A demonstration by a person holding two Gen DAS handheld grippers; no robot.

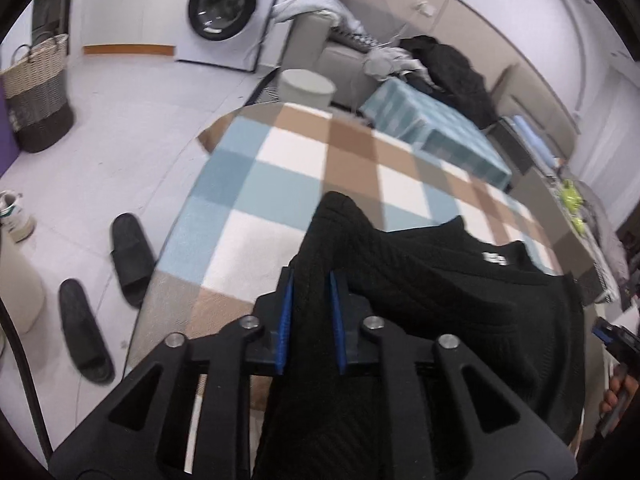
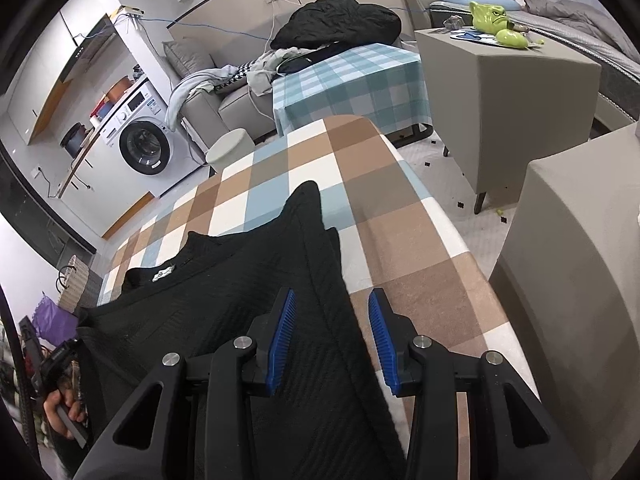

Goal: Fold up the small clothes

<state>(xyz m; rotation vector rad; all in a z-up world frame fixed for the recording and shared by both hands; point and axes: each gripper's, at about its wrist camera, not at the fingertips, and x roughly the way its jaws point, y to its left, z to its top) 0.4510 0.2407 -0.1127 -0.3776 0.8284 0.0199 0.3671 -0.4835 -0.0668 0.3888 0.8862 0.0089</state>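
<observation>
Left claw (image 1: 312, 280) pinching black garment (image 1: 420, 300) | right claw (image 2: 332, 300) half-open astride its edge

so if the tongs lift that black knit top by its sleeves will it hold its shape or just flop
Probably flop: the black knit top already drapes in soft folds over the checked table. Its ribbed texture looks grippy, so it likely won't slide out of the left tongs. It looks thin, so probably light, with the middle sagging between the two grips.
</observation>
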